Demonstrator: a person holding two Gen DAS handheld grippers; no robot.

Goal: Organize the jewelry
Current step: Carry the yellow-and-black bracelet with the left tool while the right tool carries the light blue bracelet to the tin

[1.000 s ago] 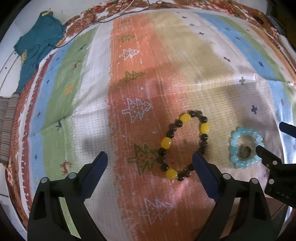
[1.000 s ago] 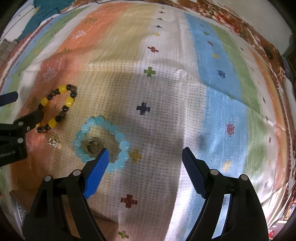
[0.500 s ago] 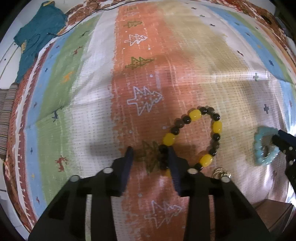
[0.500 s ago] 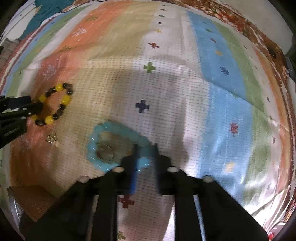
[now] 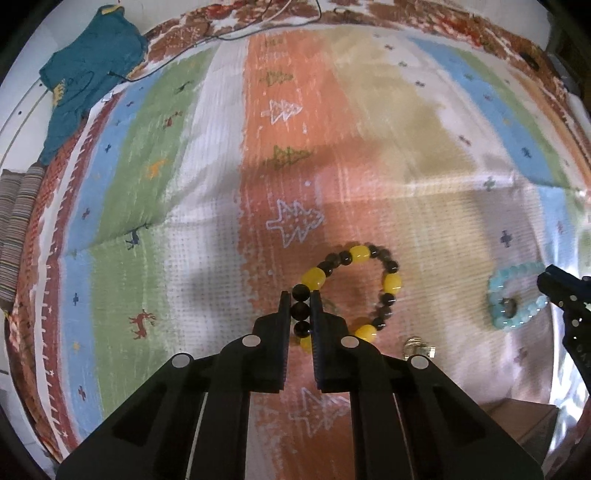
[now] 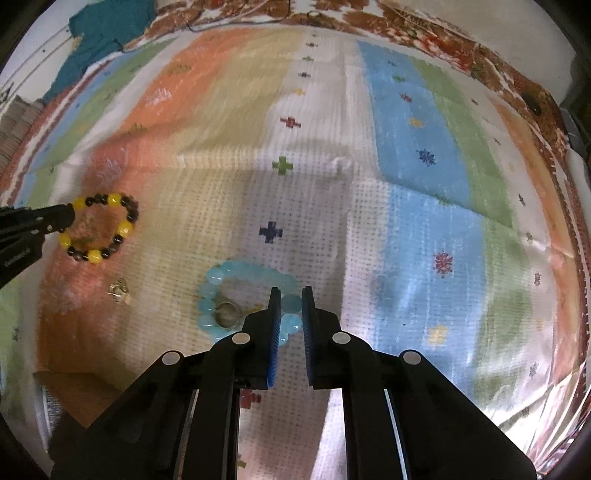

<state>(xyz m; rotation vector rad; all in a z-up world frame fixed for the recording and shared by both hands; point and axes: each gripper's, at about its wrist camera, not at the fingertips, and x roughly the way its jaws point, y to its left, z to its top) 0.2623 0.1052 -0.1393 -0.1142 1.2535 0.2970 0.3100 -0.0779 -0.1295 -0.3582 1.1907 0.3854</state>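
Observation:
A bracelet of yellow and black beads (image 5: 392, 282) lies on the striped mat (image 5: 207, 221). My left gripper (image 5: 300, 295) points steeply down at its left side, jaws closing, pads pressing on a run of black beads. My right gripper (image 6: 288, 293) is shut on the near right beads of a pale blue bracelet (image 6: 236, 267), which rings a small metal ring (image 6: 227, 314). A little gold piece (image 5: 419, 347) lies between the two bracelets. The right wrist view also shows the yellow and black bracelet (image 6: 125, 227) with the left gripper (image 6: 70, 216) on it.
A teal garment (image 5: 85, 70) and a thin cable (image 5: 258, 26) lie at the mat's far left edge. Striped fabric (image 5: 14, 229) borders the left side. A brown box corner (image 5: 517, 421) sits near the front, below the jewelry.
Both grippers went from wide open to closed. The left one shifted right onto the yellow and black bracelet's beads. The right one closed on the blue bracelet.

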